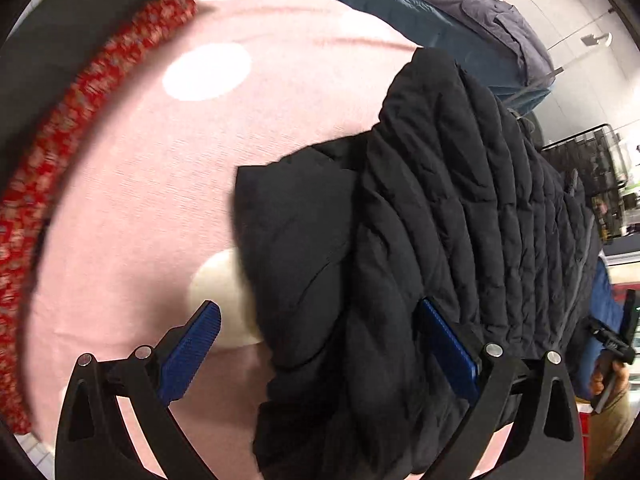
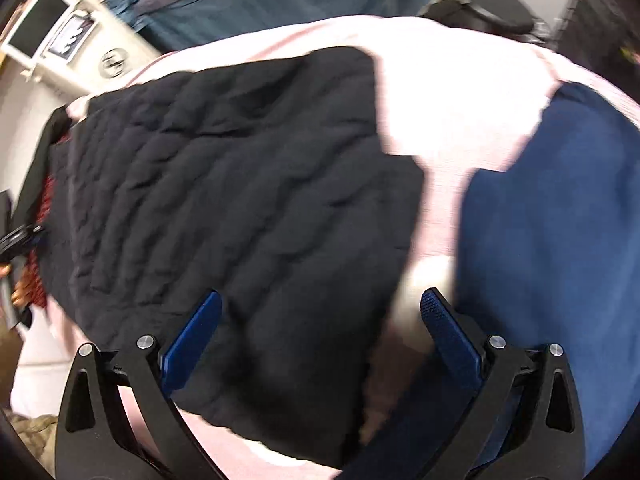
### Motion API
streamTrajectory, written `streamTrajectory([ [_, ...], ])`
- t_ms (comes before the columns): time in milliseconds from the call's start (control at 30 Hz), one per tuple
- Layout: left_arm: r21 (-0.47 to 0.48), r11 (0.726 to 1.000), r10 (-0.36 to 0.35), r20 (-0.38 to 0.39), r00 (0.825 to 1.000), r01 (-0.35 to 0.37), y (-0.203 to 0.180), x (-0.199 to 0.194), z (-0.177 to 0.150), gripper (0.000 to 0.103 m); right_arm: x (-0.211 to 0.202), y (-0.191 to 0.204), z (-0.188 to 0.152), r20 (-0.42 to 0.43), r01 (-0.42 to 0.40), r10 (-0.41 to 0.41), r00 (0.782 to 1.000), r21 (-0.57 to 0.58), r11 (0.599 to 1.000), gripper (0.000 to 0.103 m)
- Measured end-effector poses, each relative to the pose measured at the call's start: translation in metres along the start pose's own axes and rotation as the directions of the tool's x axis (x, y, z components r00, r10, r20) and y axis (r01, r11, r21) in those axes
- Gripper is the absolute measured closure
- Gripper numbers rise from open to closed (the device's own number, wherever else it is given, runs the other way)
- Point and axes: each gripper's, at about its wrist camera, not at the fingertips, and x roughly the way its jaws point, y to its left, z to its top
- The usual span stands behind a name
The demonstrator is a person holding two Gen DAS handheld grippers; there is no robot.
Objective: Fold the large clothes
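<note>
Now the black quilted jacket (image 1: 420, 216) is seen spread on the pink dotted blanket (image 1: 160, 160). Both the left hand-held gripper (image 1: 320, 344) and right hand-held gripper (image 2: 320, 336) are held wide open above it, nothing gripped.

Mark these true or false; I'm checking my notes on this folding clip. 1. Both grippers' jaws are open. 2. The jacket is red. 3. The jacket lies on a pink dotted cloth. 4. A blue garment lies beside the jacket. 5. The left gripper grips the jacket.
1. True: the left gripper and right gripper both have their jaws spread.
2. False: the jacket is black and quilted.
3. True: it lies on a pink cloth with white dots.
4. True: a blue garment lies beside it.
5. False: its jaws are open, gripping nothing.
</note>
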Motion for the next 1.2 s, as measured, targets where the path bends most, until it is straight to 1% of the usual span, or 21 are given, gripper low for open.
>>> streamTrajectory([
  [33, -0.014, 0.999, -0.039, -0.02, 0.999, 0.039, 0.001, 0.007, 0.003, 0.006, 0.004, 0.002, 0.002, -0.01, -0.007, 0.007, 1.0, -0.003, 1.0, 0.005],
  [100, -0.029, 0.998, -0.062, -0.043, 0.997, 0.061, 0.003, 0.017, 0.005, 0.005, 0.015, -0.002, 0.007, -0.04, 0.043, -0.042, 0.998, 0.018, 0.999, 0.005],
  [133, -0.035, 0.997, -0.075, -0.054, 0.996, 0.073, 0.004, 0.023, 0.008, 0.005, 0.019, -0.006, 0.009, -0.052, 0.044, -0.042, 0.998, 0.031, 0.999, 0.005],
  [200, -0.034, 0.995, -0.095, -0.067, 0.993, 0.093, 0.003, 0.031, 0.012, 0.005, 0.028, -0.017, 0.011, -0.073, 0.026, -0.021, 0.997, 0.07, 0.997, 0.005],
  [233, -0.033, 0.994, -0.103, -0.077, 0.992, 0.101, 0.002, 0.035, 0.013, 0.005, 0.03, -0.018, 0.012, -0.077, 0.02, -0.014, 0.997, 0.072, 0.997, 0.005],
  [300, -0.034, 0.992, -0.123, -0.098, 0.988, 0.12, 0.003, 0.041, 0.016, 0.005, 0.032, -0.014, 0.014, -0.084, 0.018, -0.014, 0.996, 0.05, 0.999, 0.005],
  [400, -0.038, 0.987, -0.158, -0.133, 0.978, 0.155, 0.008, 0.051, 0.023, 0.005, 0.043, -0.01, 0.017, -0.109, -0.016, 0.018, 0.994, 0.02, 1.0, 0.005],
  [533, -0.013, 0.986, -0.168, -0.161, 0.972, 0.169, 0.008, 0.059, 0.033, 0.005, 0.057, -0.017, 0.029, -0.133, -0.062, 0.067, 0.989, 0.044, 0.997, 0.004],
  [633, -0.019, 0.986, -0.165, -0.165, 0.972, 0.164, 0.006, 0.063, 0.043, 0.005, 0.059, -0.015, 0.033, -0.106, -0.057, 0.061, 0.992, 0.044, 0.997, 0.004],
  [700, -0.018, 0.988, -0.157, -0.152, 0.976, 0.156, 0.003, 0.062, 0.045, 0.005, 0.058, -0.007, 0.032, -0.079, -0.06, 0.064, 0.995, 0.051, 0.997, 0.004],
  [767, -0.012, 0.987, -0.163, -0.139, 0.977, 0.162, 0.0, 0.058, 0.044, 0.005, 0.053, 0.002, 0.029, -0.066, -0.046, 0.049, 0.997, 0.046, 0.998, 0.005],
  [833, -0.004, 0.986, -0.167, -0.132, 0.977, 0.168, -0.006, 0.054, 0.04, 0.006, 0.046, 0.007, 0.022, -0.061, -0.084, 0.086, 0.994, 0.044, 0.996, 0.005],
  [900, 0.005, 0.985, -0.172, -0.134, 0.976, 0.175, -0.009, 0.052, 0.038, 0.006, 0.039, 0.006, 0.016, -0.076, -0.147, 0.15, 0.986, 0.048, 0.988, 0.005],
  [933, 0.01, 0.985, -0.171, -0.135, 0.976, 0.174, -0.012, 0.052, 0.036, 0.006, 0.036, 0.004, 0.016, -0.086, -0.161, 0.163, 0.983, 0.037, 0.986, 0.005],
  [1000, 0.012, 0.984, -0.174, -0.137, 0.975, 0.177, -0.008, 0.052, 0.033, 0.006, 0.025, -0.008, 0.009, -0.103, -0.135, 0.135, 0.986, 0.004, 0.991, 0.005],
  [1067, 0.011, 0.984, -0.175, -0.141, 0.974, 0.178, -0.005, 0.053, 0.032, 0.005, 0.018, -0.016, 0.006, -0.087, -0.121, 0.12, 0.989, 0.001, 0.993, 0.005],
  [1167, 0.013, 0.986, -0.161, -0.152, 0.975, 0.165, -0.004, 0.054, 0.033, 0.005, 0.013, -0.033, 0.006, -0.052, -0.074, 0.077, 0.996, 0.058, 0.996, 0.005],
  [1200, 0.012, 0.987, -0.155, -0.158, 0.975, 0.159, -0.003, 0.056, 0.034, 0.005, 0.017, -0.036, 0.006, -0.048, -0.075, 0.079, 0.996, 0.078, 0.994, 0.005],
])
